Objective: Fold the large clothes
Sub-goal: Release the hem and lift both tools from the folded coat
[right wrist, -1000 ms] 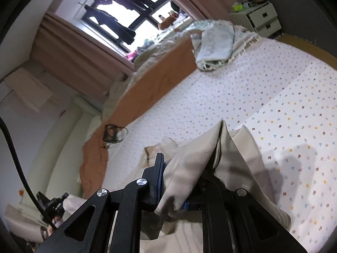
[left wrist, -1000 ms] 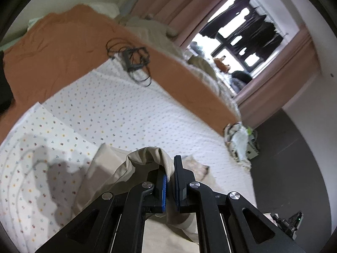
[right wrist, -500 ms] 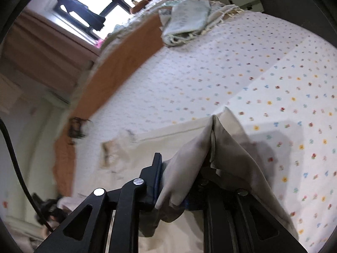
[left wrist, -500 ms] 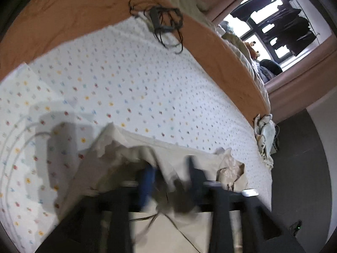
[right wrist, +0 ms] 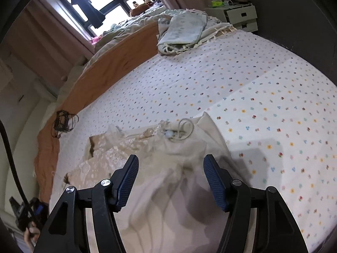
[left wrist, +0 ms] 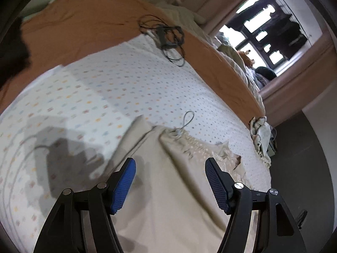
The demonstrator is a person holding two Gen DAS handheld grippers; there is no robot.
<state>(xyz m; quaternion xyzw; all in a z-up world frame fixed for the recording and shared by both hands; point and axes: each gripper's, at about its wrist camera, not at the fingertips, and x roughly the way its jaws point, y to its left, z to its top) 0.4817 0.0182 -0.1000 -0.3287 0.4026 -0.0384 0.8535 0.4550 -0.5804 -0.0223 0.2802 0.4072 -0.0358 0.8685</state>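
- Left wrist view: the left gripper (left wrist: 170,168) is spread wide and holds nothing, above the beige cloth garment (left wrist: 168,189), which runs lengthwise away over the dotted white bedsheet (left wrist: 126,80).
- Right wrist view: the right gripper (right wrist: 170,168) is likewise released over the garment (right wrist: 168,200), whose drawstring end (right wrist: 185,129) points away.

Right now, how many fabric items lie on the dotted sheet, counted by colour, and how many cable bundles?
Beige garment: 1
Pale blue-green fringed blanket: 1
Orange cover: 1
Black cable bundle: 1
Total: 4

Dotted bedsheet (right wrist: 210,80), orange blanket (left wrist: 88,27), bright window (left wrist: 265,31), white drawers (right wrist: 242,19)
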